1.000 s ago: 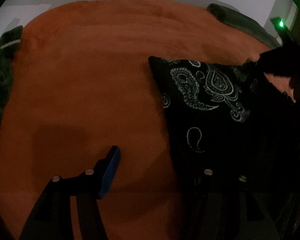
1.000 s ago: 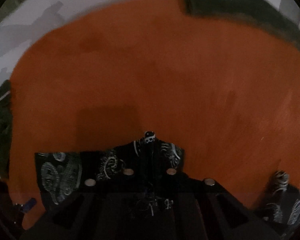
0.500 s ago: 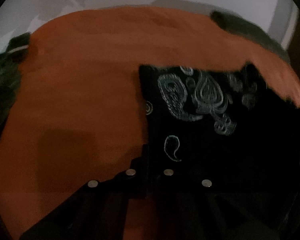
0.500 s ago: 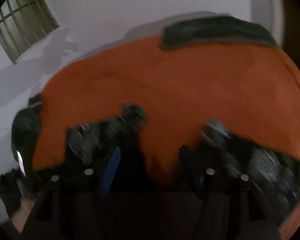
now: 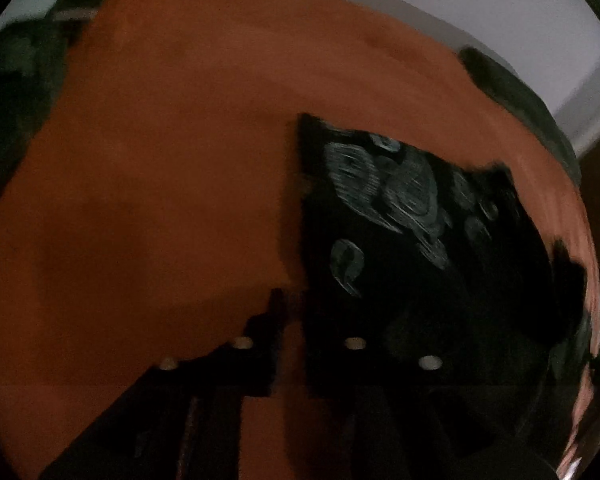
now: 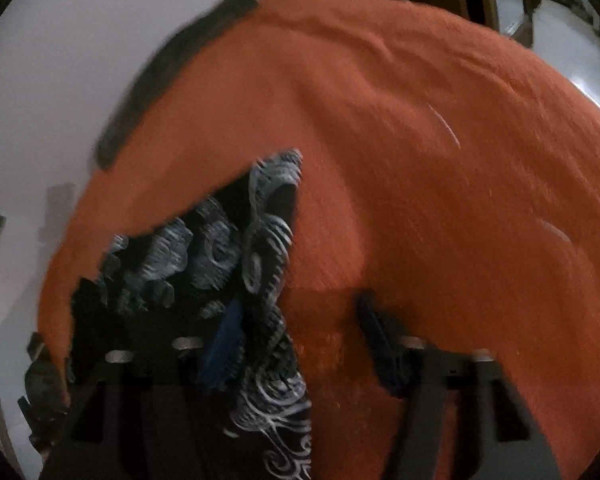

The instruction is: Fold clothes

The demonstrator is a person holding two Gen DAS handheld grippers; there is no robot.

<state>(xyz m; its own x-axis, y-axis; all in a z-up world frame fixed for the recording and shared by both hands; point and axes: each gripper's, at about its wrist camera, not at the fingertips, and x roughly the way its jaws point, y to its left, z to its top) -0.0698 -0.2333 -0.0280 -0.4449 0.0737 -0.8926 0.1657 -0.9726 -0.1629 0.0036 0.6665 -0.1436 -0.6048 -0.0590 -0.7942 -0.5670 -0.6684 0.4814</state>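
Swept well across the orange blanket since a second ago, the right gripper is now seen with open orange cover ahead of it, where earlier a bunched corner of cloth was pinched between its fingers. Black paisley-printed cloth is spread on the blanket at the left of the right wrist view, with a rumpled strip of it trailing down past the blue pad of the left-hand finger. That strip lies against the pad, while the opposite finger stands clear over bare blanket; the jaws are closing, and nothing is squeezed between them.

In the left wrist view the same cloth is laid flat toward the blanket's right side, its straight left edge running just above the left gripper. Those jaws are opening; the right-hand finger is lost against the dark fabric, so contact cannot be told. Dark green bedding is glimpsed along the far edge.
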